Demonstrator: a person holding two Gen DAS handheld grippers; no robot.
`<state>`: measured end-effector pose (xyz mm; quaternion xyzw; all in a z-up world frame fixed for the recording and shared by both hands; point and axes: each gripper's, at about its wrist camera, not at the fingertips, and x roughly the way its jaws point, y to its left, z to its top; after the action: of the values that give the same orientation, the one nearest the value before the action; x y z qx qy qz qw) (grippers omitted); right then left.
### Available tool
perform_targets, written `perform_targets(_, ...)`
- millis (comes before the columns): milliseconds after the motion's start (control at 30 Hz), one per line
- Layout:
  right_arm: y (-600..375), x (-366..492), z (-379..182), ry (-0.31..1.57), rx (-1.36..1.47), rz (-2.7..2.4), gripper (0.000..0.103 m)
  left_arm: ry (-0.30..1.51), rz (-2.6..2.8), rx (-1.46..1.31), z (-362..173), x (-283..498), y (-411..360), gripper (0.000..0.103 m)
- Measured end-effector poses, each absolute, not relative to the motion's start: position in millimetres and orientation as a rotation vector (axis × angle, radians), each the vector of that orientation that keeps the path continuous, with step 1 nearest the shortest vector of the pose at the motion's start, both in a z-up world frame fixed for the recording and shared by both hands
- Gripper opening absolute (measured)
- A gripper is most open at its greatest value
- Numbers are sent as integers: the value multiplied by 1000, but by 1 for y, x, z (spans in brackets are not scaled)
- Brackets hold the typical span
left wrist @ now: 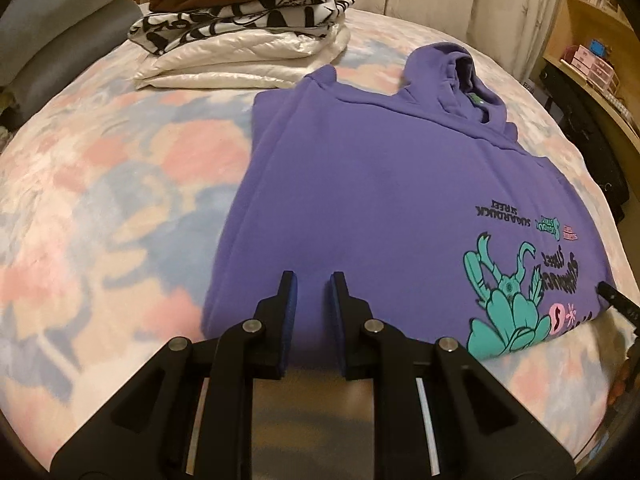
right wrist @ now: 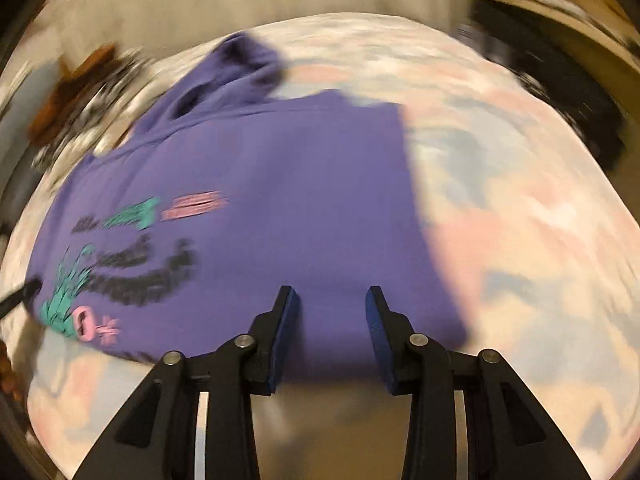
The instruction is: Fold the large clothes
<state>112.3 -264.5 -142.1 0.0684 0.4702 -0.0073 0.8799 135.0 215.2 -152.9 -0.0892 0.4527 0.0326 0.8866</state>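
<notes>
The right wrist view is smeared: the hoodie [right wrist: 280, 200] print is unreadable and the stack [right wrist: 80, 96] at upper left is only streaks. In the left wrist view, the print [left wrist: 520, 304] runs under the right claw [left wrist: 616, 300], itself cut off at the right edge.

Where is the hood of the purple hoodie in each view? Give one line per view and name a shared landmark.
Left wrist view: the hood lies upper right of centre.
Right wrist view: the hood lies upper left of centre, blurred.
Shared landmark: the teal print on the hoodie.
</notes>
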Motion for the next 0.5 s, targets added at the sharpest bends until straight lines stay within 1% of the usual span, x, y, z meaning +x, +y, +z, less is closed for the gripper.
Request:
perform_targets(333, -276, 78, -142, 986, 136, -80, 30, 937, 96, -129, -151, 127, 205, 15)
perform_targets(433, -279, 76, -145, 991, 167, -74, 30, 939, 91, -141, -152, 126, 206, 15)
perform_targets(467, -278, 91, -148, 994, 170, -72, 30, 940, 90, -138, -152, 126, 206, 15)
perform_targets(500, -278, 88, -148, 997, 175, -71, 30, 943, 89, -137, -152, 126, 206, 16)
